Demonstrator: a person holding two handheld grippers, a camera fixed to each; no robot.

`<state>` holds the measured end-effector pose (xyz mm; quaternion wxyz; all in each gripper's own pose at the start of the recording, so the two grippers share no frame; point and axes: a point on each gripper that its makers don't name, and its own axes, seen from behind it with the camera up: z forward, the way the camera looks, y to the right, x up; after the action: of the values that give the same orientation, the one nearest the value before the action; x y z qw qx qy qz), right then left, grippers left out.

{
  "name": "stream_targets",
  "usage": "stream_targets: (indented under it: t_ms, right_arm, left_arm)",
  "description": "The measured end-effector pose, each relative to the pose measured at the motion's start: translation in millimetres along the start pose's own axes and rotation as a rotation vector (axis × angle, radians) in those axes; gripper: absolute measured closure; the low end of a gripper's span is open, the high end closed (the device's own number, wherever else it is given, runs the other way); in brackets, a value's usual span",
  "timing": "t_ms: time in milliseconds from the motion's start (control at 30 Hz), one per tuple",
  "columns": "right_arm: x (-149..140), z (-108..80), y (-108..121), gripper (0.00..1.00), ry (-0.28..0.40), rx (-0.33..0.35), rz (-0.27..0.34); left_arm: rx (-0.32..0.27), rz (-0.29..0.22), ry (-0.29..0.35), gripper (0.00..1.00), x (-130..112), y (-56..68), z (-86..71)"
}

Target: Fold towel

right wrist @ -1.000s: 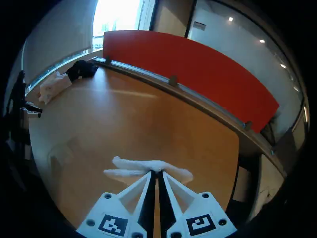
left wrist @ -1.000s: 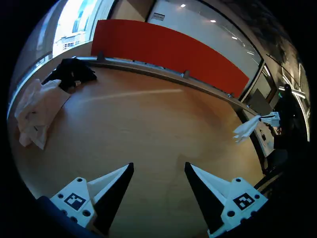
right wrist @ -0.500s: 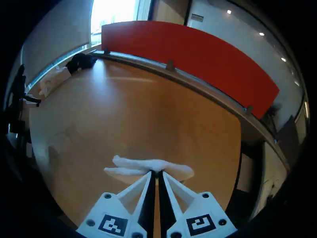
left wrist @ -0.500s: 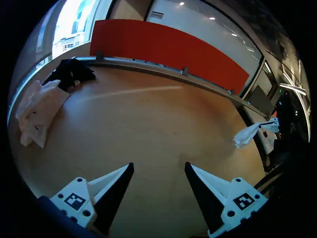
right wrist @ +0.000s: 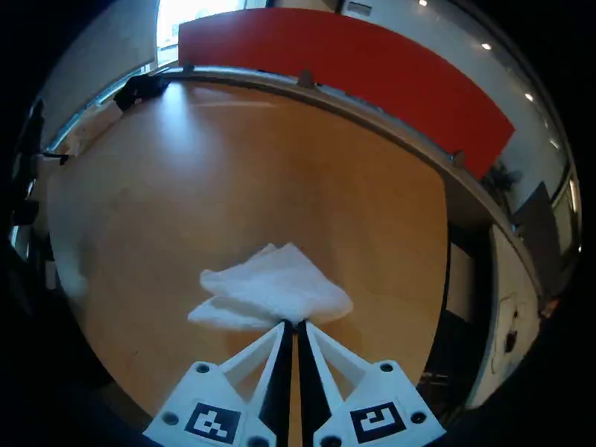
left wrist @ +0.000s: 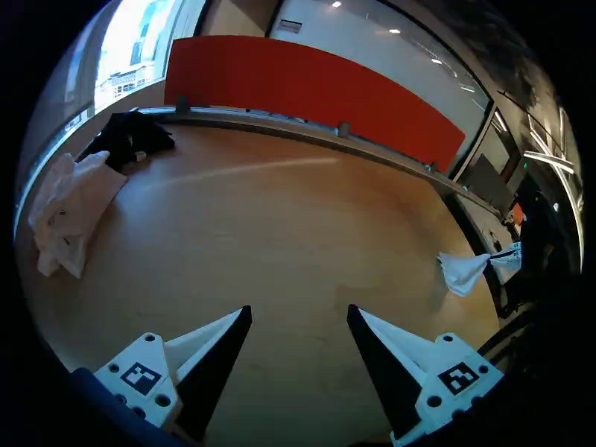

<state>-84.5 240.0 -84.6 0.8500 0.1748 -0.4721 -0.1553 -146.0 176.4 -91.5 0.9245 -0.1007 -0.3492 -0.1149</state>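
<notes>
The right gripper [right wrist: 290, 323] has its fingers drawn together, with barely a slit between them, and pinches the near edge of a small white towel [right wrist: 274, 289]. The cloth bunches up just beyond the tips and spreads a little to either side. From the left gripper view the towel hangs low, far off to that gripper's right; whether its bottom touches the wooden surface [right wrist: 246, 171] I cannot tell.

The left gripper [left wrist: 298, 309] is spread wide with nothing between its fingers, only bare surface ahead. Well off to its forward left lie a heap of white cloths [left wrist: 68, 205] and a dark bundle [left wrist: 134, 136].

The towel looks light and limp. It will sag and crumple from a single pinch and will not keep a shape unaided. I judge it needs a second hold on a free corner or edge, apart from the pinched spot, so it can be drawn flat on the surface before a fold. A thin single layer may slip from the tips.
</notes>
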Motion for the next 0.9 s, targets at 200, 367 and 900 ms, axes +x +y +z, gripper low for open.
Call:
stream_targets:
  t_ms: [200,367,900]
  right_arm:
    - [-37,6.5,-2,0.96,-0.040,-0.011,0.060]
    - [-64,11.3,-3,0.96,-0.073,-0.023,0.100]
    - [-122,31.5,-4,0.96,-0.161,-0.069,0.215]
  left_arm:
    - [0.002,0.009,-0.003,0.04,-2,-0.2,-2.8]
    - [0.006,0.016,-0.004,0.05,-4,-0.5,-5.3]
    - [0.023,0.019,-0.010,0.05,-13,-7.4,-13.9]
